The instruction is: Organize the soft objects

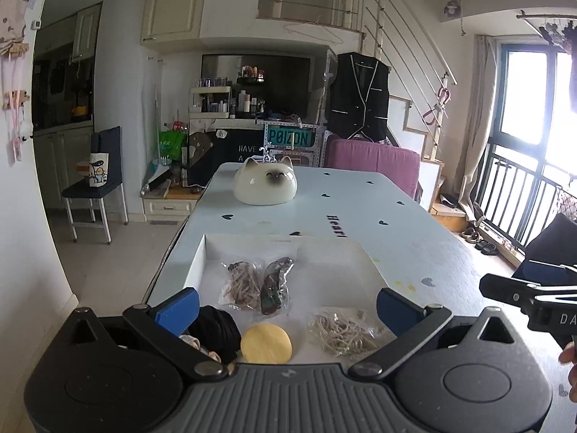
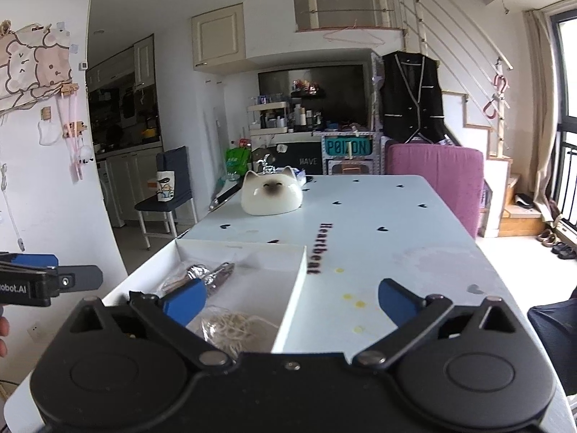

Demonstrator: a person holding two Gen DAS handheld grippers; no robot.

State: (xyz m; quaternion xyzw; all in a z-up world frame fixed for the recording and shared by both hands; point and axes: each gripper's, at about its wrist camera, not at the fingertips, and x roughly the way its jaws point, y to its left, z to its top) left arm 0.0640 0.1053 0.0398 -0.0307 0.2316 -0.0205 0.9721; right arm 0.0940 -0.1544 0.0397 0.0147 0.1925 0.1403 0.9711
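Soft items: bagged bands [image 1: 242, 285], yellow puff [image 1: 266, 343], black cloth [image 1: 216, 328] lie in white tray [image 1: 196, 270] on tabletop [image 2: 396, 223] | L claw [image 1: 286, 308] & R claw [image 2: 292, 301] both wide open, empty | step: unclear, sorting underway or done.

Left wrist cam sits just behind the left gripper [image 1: 286, 305], close above the white tray [image 1: 196, 270], facing down the table [image 1: 414, 252] twd the cat-face bowl [image 1: 265, 184] straight ahead. Right wrist cam rides behind the right gripper [image 2: 291, 301], same heading, tray [image 2: 294, 288] ahead-left of its claw. Both share tray, cat-face bowl [image 2: 272, 195], table & far wall; each catches the other gripper at its frame edge.
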